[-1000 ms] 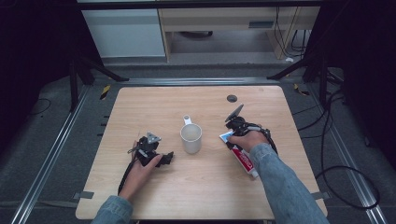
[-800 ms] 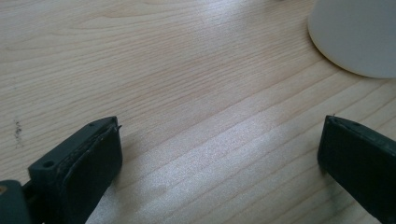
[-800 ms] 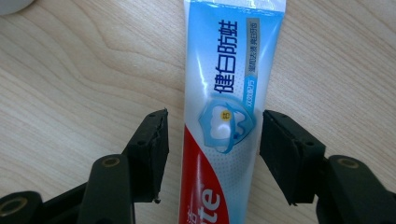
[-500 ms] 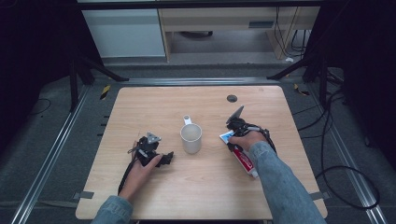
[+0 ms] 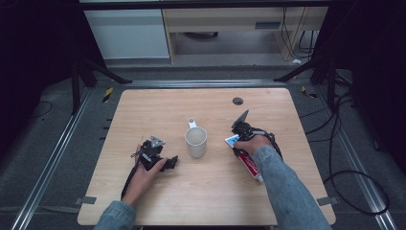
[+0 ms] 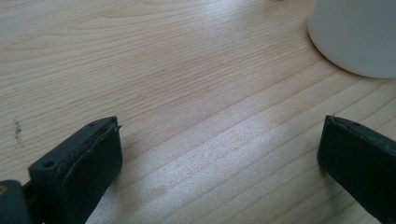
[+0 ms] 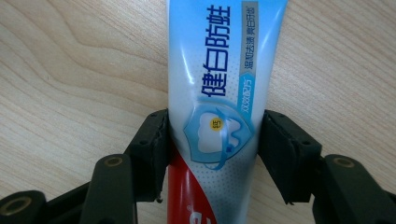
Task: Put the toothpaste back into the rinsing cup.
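The right gripper [image 7: 212,154] is closing its fingers [image 7: 149,154] on a blue, white and red toothpaste tube [image 7: 219,88], pads pressing both of its sides as it is lying flat on the wooden counter [image 7: 70,70]. Off to its left side, a white mug [image 5: 196,142] is standing upright. Beyond that, the left gripper [image 6: 219,158] is resting with fingers [image 6: 88,163] spread wide over bare wood, the mug just ahead.

A lab rig: wooden table [image 5: 201,191] on metal rails [image 5: 52,158], trailing cables [image 5: 344,158], dark surroundings.
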The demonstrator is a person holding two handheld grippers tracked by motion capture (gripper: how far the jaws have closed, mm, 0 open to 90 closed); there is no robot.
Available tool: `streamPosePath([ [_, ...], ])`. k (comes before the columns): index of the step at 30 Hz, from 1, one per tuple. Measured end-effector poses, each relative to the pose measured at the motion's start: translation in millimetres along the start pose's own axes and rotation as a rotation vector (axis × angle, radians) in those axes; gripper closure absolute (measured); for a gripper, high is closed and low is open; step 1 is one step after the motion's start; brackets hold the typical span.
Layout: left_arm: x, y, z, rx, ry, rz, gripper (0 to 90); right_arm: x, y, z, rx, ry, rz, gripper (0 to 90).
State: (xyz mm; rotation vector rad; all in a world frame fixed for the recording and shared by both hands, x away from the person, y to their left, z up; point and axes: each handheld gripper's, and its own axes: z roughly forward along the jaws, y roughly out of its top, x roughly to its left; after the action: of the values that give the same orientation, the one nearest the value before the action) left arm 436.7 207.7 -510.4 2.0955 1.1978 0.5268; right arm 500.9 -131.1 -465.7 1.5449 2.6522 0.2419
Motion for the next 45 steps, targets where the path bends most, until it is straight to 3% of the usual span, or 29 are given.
streamPosePath([
  [15, -0.1, 0.0, 0.0, 0.000, -0.001, -0.002, 0.0, 2.7, 1.1, 0.4, 0.011, 0.000, -0.023, 50.5],
  [26, -0.1, 0.0, 0.0, 0.000, -0.001, -0.001, 0.0, 0.2, -0.7, -7.2, 0.000, 0.012, -0.041, 68.7],
  [33, 0.0, 0.0, 0.0, 0.000, -0.001, -0.001, 0.0, -1.6, -2.3, -10.9, -0.022, 0.018, -0.064, 72.1],
  [45, 0.0, 0.0, 0.0, 0.000, 0.000, -0.001, 0.0, -7.5, -1.4, -24.2, -0.058, 0.035, -0.039, 73.0],
])
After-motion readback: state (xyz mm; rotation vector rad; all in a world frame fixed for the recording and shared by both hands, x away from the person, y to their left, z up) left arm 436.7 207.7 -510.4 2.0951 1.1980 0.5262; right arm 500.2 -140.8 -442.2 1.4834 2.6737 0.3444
